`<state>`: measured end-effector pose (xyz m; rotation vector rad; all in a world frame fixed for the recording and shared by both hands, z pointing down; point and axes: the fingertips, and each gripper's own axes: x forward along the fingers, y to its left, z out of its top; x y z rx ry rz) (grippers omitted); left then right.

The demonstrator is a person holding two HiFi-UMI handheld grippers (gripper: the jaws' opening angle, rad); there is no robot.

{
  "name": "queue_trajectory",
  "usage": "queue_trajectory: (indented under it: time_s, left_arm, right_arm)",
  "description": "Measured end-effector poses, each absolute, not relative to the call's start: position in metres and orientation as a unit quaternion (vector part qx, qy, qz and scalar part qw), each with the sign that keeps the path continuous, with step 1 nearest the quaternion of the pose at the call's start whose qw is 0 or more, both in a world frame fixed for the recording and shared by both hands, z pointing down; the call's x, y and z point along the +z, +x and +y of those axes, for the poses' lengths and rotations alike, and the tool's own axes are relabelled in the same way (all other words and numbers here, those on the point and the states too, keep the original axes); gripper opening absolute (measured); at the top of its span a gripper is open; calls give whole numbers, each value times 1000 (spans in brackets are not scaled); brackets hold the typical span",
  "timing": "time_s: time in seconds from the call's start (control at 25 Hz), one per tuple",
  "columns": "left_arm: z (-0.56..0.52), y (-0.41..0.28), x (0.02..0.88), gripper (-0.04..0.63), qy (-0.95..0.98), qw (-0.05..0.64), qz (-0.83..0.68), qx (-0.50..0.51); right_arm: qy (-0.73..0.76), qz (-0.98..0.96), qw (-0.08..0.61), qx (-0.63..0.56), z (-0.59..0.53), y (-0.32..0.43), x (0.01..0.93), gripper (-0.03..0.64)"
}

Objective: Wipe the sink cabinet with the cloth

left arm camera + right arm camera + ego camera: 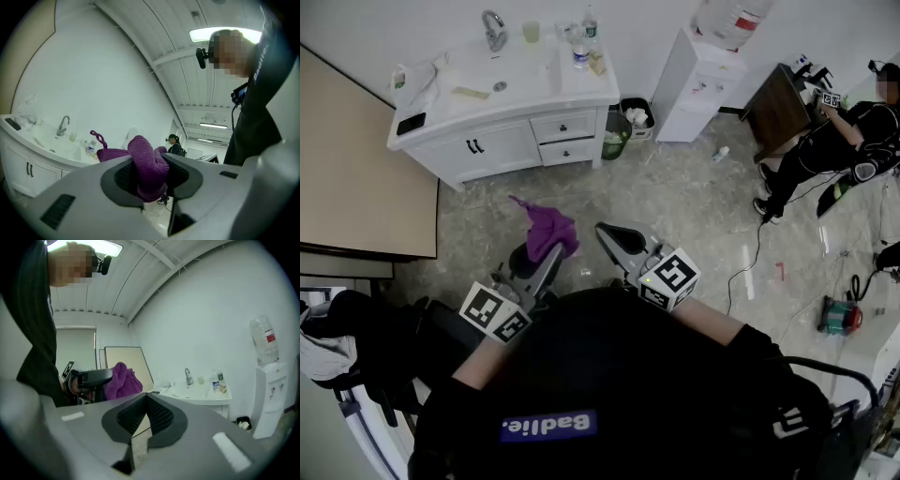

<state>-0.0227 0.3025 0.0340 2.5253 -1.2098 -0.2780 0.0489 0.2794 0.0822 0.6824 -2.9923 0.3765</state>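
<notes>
Plainly, the purple cloth [551,230] is being gripped between the jaws of the left gripper [150,185]. A thick fold is bulging up between the pads and the rest is draping loose off the front. It is being judged as soft, light and limp terry, neither slippery nor fragile. A bite on a bunched fold like this one is therefore thought likely to hold, though a trailing corner could be dragged or snagged. The cloth is being held in the air over the floor, well apart from the white sink cabinet [502,145]. The cabinet's top, with its faucet [493,28] and a bottle [579,54], is not yet being touched. The right gripper [146,401] is being held just beside the left one, its jaws drawn together with nothing between them.
</notes>
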Motion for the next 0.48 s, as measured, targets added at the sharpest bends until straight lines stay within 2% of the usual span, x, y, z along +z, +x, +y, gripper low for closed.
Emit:
queue_trajectory:
  time_s: [0.48]
  left_arm:
    - [302,-21,34,120,884,163,-427,-96]
  right_arm:
    - [218,-967,27,126,279,51,85,0]
